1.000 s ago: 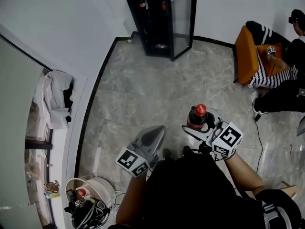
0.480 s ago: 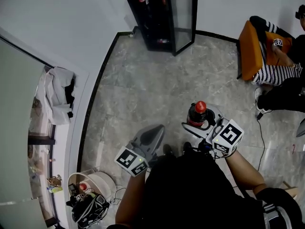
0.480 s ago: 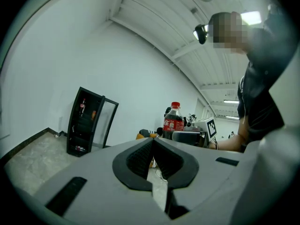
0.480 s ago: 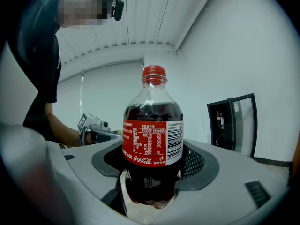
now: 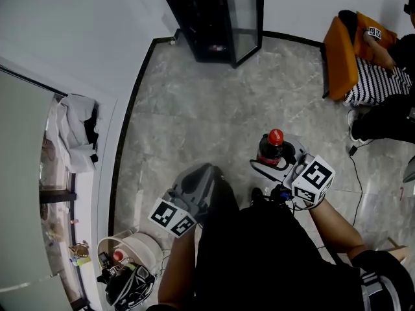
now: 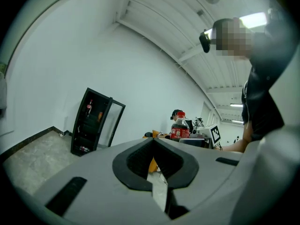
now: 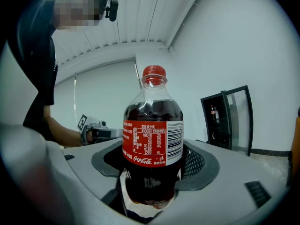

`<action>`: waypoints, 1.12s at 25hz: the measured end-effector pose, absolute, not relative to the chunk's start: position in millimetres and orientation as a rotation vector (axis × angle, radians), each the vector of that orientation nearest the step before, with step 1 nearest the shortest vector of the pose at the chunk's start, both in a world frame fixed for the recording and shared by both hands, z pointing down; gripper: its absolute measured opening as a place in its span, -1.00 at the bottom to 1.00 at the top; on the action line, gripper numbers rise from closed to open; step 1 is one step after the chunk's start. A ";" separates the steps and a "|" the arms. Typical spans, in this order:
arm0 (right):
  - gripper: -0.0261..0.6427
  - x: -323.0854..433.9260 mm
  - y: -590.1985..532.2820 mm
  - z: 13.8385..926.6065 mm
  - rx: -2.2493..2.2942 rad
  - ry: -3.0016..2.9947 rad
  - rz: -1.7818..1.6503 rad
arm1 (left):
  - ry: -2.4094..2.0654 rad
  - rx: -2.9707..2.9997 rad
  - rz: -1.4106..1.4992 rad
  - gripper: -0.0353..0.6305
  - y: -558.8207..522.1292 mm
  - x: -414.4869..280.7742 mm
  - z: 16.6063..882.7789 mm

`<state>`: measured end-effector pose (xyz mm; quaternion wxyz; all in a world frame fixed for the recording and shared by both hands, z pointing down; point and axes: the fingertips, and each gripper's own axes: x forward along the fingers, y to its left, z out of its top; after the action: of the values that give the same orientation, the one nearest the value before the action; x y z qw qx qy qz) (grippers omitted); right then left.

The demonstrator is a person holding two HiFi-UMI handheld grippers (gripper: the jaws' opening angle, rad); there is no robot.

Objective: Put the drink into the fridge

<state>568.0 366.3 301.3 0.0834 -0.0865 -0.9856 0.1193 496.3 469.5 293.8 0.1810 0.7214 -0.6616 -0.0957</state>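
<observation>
A cola bottle (image 5: 272,149) with a red cap and red label stands upright between the jaws of my right gripper (image 5: 280,157), which is shut on it. In the right gripper view the bottle (image 7: 152,146) fills the middle, gripped low on its body. My left gripper (image 5: 198,183) is shut with nothing in it; its jaws (image 6: 152,165) meet. The black fridge (image 5: 214,18) stands at the far wall with its glass door (image 5: 248,15) swung open; bottles show on its shelves. The fridge (image 6: 89,123) also shows in the left gripper view and the fridge (image 7: 227,121) in the right gripper view.
A grey stone floor (image 5: 194,115) lies between me and the fridge. A person sits on an orange seat (image 5: 340,57) at the right. A white bucket with cables (image 5: 123,277) stands at lower left, and a cable (image 5: 356,186) runs along the floor on the right.
I have moved closer to the fridge: it has slid up the head view. Both grippers hold their pose, the bottle still in the right one.
</observation>
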 end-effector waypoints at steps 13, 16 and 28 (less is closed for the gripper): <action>0.04 407.1 359.0 283.1 -0.303 -2.920 0.269 | -1.876 2.027 -0.410 -0.86 454.7 342.4 305.4; 0.03 358.8 362.4 275.9 -0.284 -2.928 0.258 | -1.865 2.040 -0.413 -0.86 459.4 300.7 306.3; 0.03 268.5 323.0 277.1 -0.117 -2.897 0.235 | -1.732 2.123 -0.405 -0.86 409.2 200.7 325.7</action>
<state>268.5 323.0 277.1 0.1163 -0.0401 -0.9892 0.0802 200.7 409.2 325.7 0.1850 0.7532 -0.6146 -0.1436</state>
